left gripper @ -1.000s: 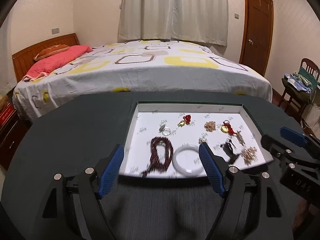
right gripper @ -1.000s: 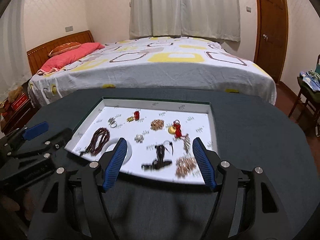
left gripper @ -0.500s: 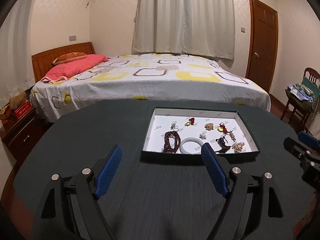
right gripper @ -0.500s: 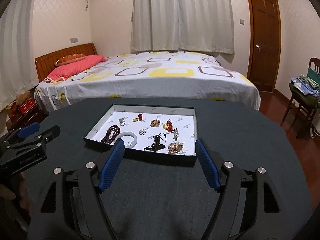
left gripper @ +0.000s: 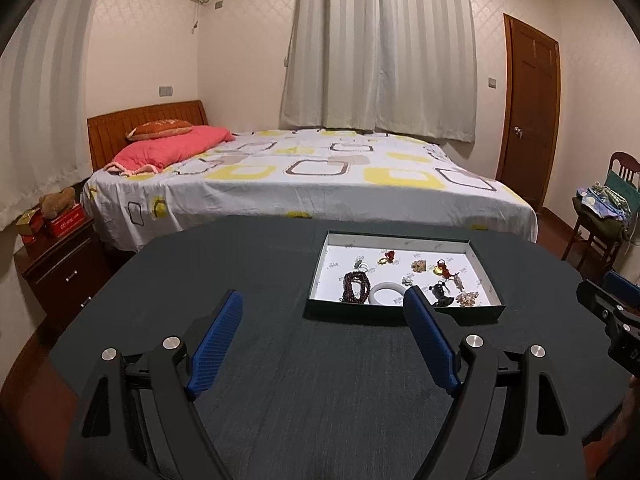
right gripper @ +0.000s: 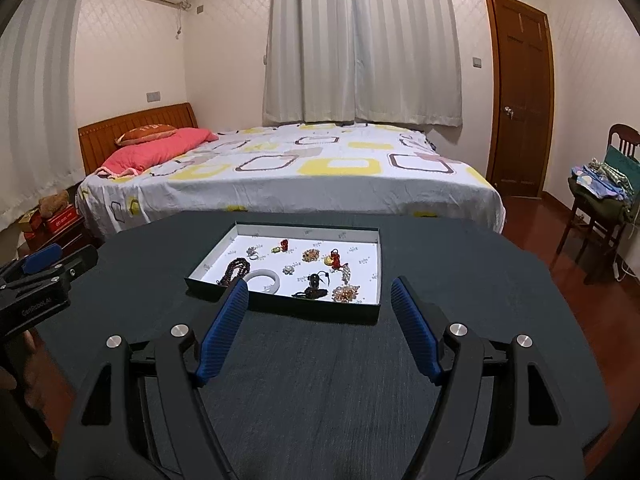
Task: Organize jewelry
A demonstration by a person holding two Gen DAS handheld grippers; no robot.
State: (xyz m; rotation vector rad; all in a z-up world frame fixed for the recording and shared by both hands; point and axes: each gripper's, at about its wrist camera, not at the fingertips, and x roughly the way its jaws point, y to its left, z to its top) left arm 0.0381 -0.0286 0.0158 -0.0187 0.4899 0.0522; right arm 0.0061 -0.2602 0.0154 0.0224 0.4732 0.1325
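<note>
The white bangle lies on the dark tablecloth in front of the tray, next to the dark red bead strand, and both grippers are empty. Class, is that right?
One detail is wrong. The white bangle lies inside the tray, not on the tablecloth; the right wrist view shows it. It is next to the dark red bead strand, and the left gripper and right gripper are both empty.

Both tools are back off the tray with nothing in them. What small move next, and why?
Probably ease the right tool forward and down toward the near edge of the tray. Its jaws stand open and empty above bare tabletop, and every piece, such as the white bangle and the dark bead strand, lies loose in the tray beyond the fingertips. The left tool is also open and empty.
</note>
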